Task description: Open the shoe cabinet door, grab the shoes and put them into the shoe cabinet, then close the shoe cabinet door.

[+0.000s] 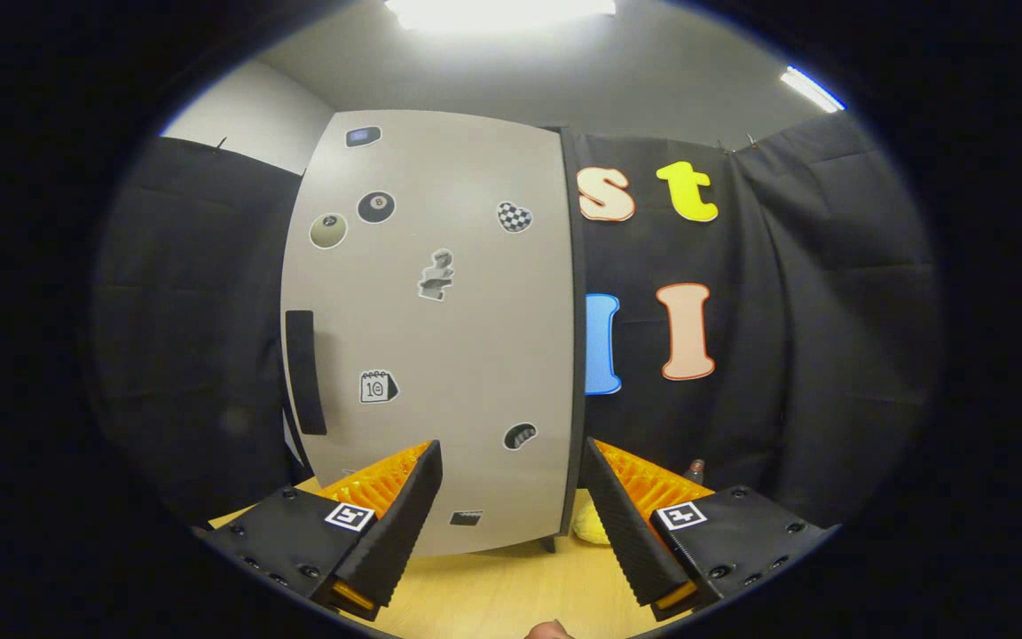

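Grey shoe cabinet door [431,328] stands shut just ahead of the gripper [511,497], whose fingers are spread wide and hold nothing. A yellow item [589,525], possibly a shoe, lies beside the cabinet's right foot. The scene fits either door still to open or door already closed; any pull should be at the dark handle [305,371] on the door's left edge.

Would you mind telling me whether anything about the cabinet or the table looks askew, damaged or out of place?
Nothing stands out. The shoe cabinet door looks shut and undamaged, its stickers lying flat and its handle intact. The gripper hangs open before it, above the table.
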`<action>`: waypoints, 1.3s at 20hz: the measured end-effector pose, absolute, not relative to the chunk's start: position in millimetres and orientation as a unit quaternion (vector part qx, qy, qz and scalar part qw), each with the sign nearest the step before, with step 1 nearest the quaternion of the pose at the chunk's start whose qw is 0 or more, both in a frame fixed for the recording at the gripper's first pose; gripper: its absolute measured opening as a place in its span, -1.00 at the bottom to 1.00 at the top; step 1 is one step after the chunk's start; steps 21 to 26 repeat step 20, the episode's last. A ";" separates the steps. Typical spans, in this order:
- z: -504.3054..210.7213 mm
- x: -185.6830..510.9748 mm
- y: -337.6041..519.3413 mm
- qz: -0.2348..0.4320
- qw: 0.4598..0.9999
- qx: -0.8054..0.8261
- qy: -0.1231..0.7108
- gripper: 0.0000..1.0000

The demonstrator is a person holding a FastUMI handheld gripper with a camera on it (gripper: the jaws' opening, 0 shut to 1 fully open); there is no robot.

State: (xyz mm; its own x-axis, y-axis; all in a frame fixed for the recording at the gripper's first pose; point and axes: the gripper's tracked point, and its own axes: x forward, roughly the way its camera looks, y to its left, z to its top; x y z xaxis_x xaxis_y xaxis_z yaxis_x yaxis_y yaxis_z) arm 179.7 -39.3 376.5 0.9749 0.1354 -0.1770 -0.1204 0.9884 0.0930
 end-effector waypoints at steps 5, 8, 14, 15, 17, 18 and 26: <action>374.4 151.6 -86.2 0.027 0.994 0.032 0.097 0.98; 373.3 138.4 -103.6 0.012 0.995 0.022 0.095 0.99; 372.4 125.2 -111.2 0.009 0.995 0.032 0.098 0.99; 373.2 124.7 -110.2 0.011 0.995 0.033 0.097 0.99; 373.9 125.4 -108.8 0.014 0.995 0.031 0.096 0.99; 374.3 125.4 -108.0 0.016 0.995 0.031 0.096 0.99; 374.2 126.1 -105.4 0.019 0.994 0.035 0.097 0.98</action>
